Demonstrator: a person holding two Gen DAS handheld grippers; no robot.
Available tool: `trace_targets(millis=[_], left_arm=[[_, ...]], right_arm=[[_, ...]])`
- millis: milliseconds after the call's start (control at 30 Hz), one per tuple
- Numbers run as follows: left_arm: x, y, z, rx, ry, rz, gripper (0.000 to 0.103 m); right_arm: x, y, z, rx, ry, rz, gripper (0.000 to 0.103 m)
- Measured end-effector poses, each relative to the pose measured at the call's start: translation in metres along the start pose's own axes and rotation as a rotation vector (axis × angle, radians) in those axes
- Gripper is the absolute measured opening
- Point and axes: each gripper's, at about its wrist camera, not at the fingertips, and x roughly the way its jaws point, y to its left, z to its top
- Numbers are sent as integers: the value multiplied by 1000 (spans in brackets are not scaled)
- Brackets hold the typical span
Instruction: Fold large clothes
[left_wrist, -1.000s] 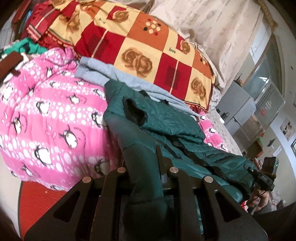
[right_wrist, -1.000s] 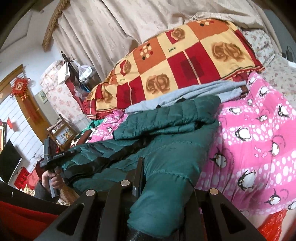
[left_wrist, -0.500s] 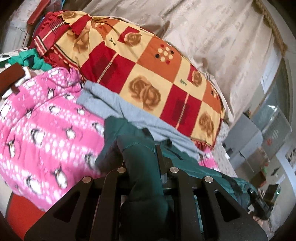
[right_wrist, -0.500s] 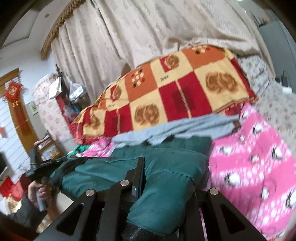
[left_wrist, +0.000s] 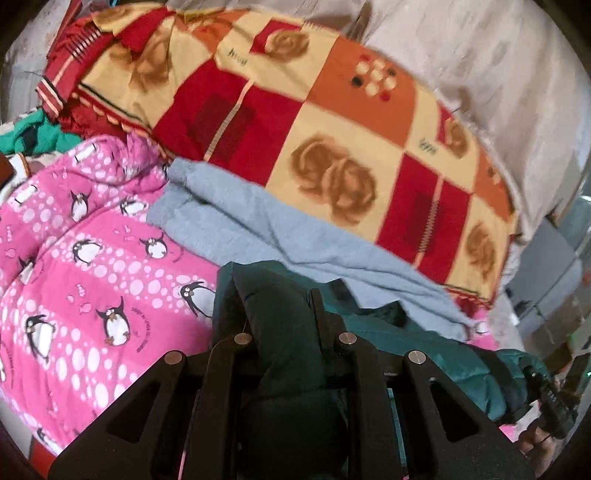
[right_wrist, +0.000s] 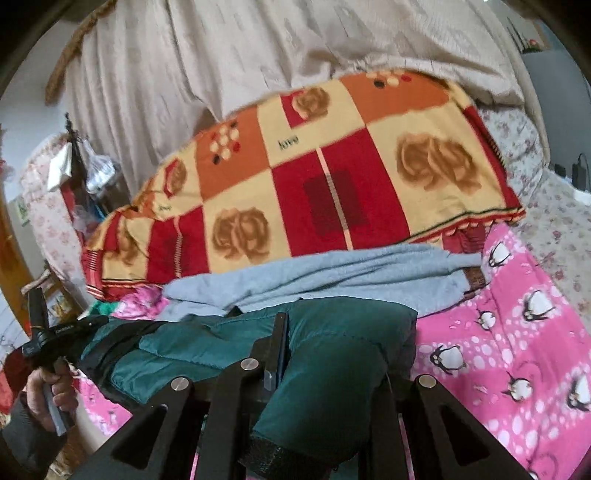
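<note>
A dark green quilted jacket (left_wrist: 413, 332) lies across the pink penguin quilt (left_wrist: 92, 266) on the bed. My left gripper (left_wrist: 280, 314) is shut on a bunched sleeve of the jacket, which fills the space between its fingers. My right gripper (right_wrist: 332, 347) is shut on the jacket's other sleeve (right_wrist: 332, 373), cuff hanging down. The jacket body (right_wrist: 184, 347) stretches left between the two grippers and looks doubled over. The left gripper and the hand holding it (right_wrist: 48, 384) show at the lower left of the right wrist view.
A grey garment (left_wrist: 277, 229) lies just behind the jacket. A red, orange and yellow rose-patterned blanket (right_wrist: 314, 177) is piled beyond it against beige curtains (right_wrist: 221, 55). Furniture and clutter (right_wrist: 74, 177) stand left of the bed. The quilt (right_wrist: 517, 332) extends to the right.
Both grippers have carried their sleeves up and forward toward the grey garment and the patterned blanket. The jacket has bunched up shorter and closer to the grippers.
</note>
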Motion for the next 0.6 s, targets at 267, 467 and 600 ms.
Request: trace_targets(millis=[267, 467, 600], left_arm=[[84, -4, 15, 74, 60, 134, 15], [128, 0, 4, 106, 69, 189, 18], [139, 1, -9, 142, 20, 184, 18]], right_arm=[[92, -32, 12, 96, 103, -37, 14], [149, -44, 7, 50, 192, -85, 14], [172, -58, -10, 66, 223, -75, 14]])
